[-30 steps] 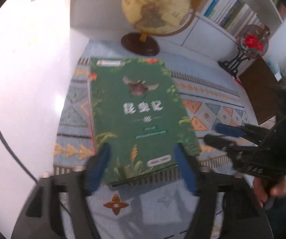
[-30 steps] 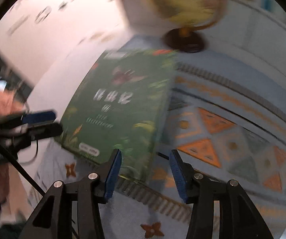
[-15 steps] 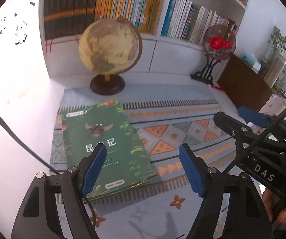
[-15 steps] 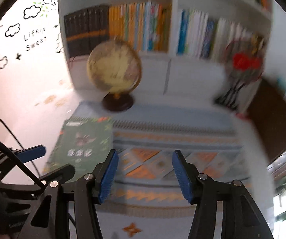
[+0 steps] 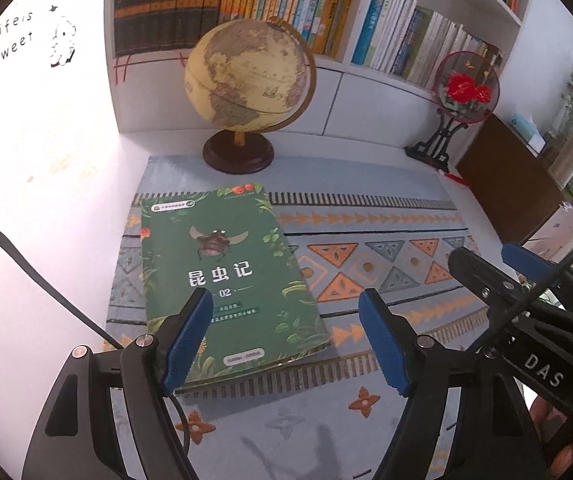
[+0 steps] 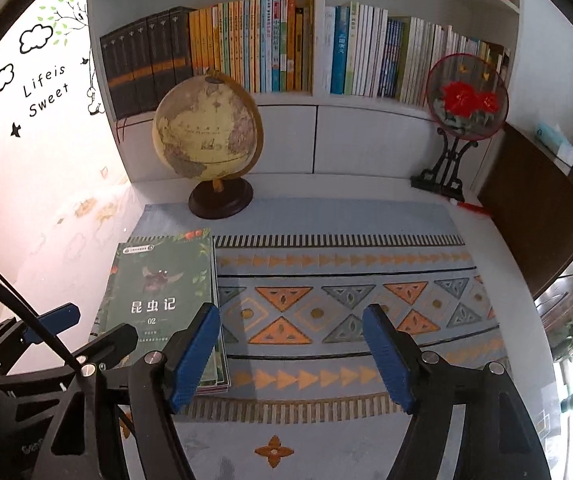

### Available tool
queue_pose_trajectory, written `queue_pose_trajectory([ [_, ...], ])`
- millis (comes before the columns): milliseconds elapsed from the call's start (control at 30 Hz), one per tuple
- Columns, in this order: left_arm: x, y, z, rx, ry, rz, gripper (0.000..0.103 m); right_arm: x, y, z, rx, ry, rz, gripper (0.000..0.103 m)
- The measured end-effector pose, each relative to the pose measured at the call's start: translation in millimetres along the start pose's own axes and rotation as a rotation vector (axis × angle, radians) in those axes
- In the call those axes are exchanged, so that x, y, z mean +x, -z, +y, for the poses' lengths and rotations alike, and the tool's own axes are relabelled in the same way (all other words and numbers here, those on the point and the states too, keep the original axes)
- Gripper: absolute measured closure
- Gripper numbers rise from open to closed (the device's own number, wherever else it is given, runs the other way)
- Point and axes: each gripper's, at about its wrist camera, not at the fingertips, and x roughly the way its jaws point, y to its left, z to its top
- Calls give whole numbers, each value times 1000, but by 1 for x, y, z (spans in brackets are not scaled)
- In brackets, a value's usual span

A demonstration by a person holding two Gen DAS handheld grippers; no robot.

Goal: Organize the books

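Observation:
A green book (image 5: 226,276) with an insect on its cover lies flat on the patterned cloth (image 5: 366,232), on the left side; the same green book (image 6: 162,296) appears at lower left in the right wrist view. My left gripper (image 5: 286,340) hangs above the book's near right corner, open, nothing between its fingers. My right gripper (image 6: 292,354) hovers over the cloth to the right of the book; its jaws are opening and hold nothing. The right gripper (image 5: 502,268) shows at the right edge of the left wrist view, and the left gripper (image 6: 86,328) at lower left of the right view.
A globe (image 6: 208,132) on a dark round base stands behind the book. A bookshelf (image 6: 314,40) packed with upright books fills the back wall. A round red-flower fan on a black stand (image 6: 466,96) sits at back right, beside a dark brown cabinet (image 6: 534,200).
Both grippers have risen and drawn back from the book, which now lies flat and free on the cloth. The right gripper's jaws have spread wider. The shelf has come into view.

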Motion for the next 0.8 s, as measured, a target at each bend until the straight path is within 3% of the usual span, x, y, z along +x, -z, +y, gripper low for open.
queue_pose_trajectory([
  [433,7,-4,2,-14,-20,13,25,6,3,-1,13,16,32,31],
  [600,11,-5,3,-25,-8,59,25,8,2,0,0,22,41,31],
  [800,8,-4,2,-28,-24,31,25,9,1,0,-3,14,43,31],
])
